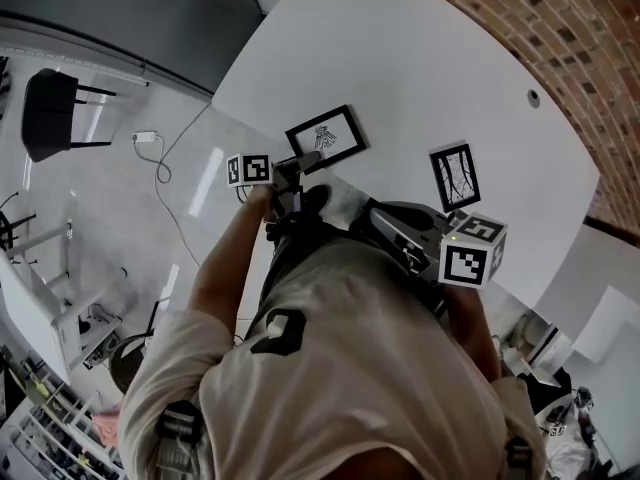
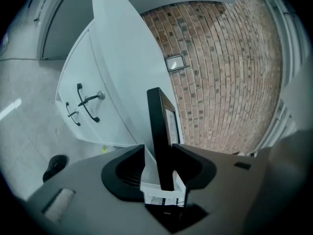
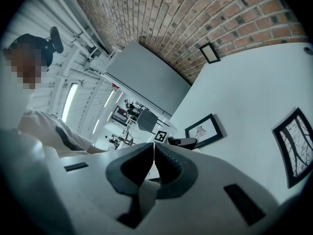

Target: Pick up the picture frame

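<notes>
Shirt [image 1: 340, 368], white table [image 1: 430, 78] with picture frame [image 1: 325, 138], brick wall [image 1: 560, 28]

White table [image 1: 430, 78] at 12 o'clock; brick wall [image 1: 560, 28] at 2; black chair [image 1: 50, 113], white cable [image 1: 147, 136] at 10.

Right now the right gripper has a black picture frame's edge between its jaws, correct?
Not quite: it is the left gripper that has the black picture frame edge between its jaws, as the left gripper view shows. The right gripper is shut and empty.
</notes>
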Motion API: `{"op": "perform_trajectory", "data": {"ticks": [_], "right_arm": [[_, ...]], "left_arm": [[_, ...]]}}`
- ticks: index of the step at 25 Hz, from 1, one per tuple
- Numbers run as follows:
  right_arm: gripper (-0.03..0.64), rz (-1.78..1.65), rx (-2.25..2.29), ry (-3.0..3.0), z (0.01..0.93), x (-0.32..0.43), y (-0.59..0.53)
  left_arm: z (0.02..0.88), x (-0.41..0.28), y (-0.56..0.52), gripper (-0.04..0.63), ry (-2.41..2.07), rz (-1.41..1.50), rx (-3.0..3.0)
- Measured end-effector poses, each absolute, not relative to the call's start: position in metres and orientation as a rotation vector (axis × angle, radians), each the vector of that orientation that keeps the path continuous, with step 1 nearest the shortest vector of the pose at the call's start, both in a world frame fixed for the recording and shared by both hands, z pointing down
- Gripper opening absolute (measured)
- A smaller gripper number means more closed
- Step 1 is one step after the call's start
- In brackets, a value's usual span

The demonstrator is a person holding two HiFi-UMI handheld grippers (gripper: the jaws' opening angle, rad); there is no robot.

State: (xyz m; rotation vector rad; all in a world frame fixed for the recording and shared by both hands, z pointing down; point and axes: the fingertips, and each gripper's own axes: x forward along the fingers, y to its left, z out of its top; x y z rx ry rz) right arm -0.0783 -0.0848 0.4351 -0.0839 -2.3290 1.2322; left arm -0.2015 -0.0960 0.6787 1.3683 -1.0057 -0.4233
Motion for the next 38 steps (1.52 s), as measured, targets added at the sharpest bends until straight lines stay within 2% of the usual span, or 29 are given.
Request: {"op": "perform_trajectory", "data": {"ticks": [2,9,16,38], "right_arm": [[0.005,1.236,-0.08,-2.336,0.435,-0.081,-0.084],[0.005,1.252,-0.061,-2.356,0.436,-0.089,-0.079],[0.005,1.278,-0.048,-2.364,0.44,-0.089,-0.078],[0.005,1.29,0.146,-2.397,0.438,-0.102,-0.031]], "left_arm": [[0.676,-0.204,-0.095,0.136,-0.977,-0.437,1.367],[0.675,-0.204,-0.088,0.115,-0.896,-0.474,1.332],[0.674,-0.206,-0.083,0.063,-0.873,-0.467,1.341],[0.668,-0.225,-0.04,0.044,-0.82,-0.431,1.375]]}}
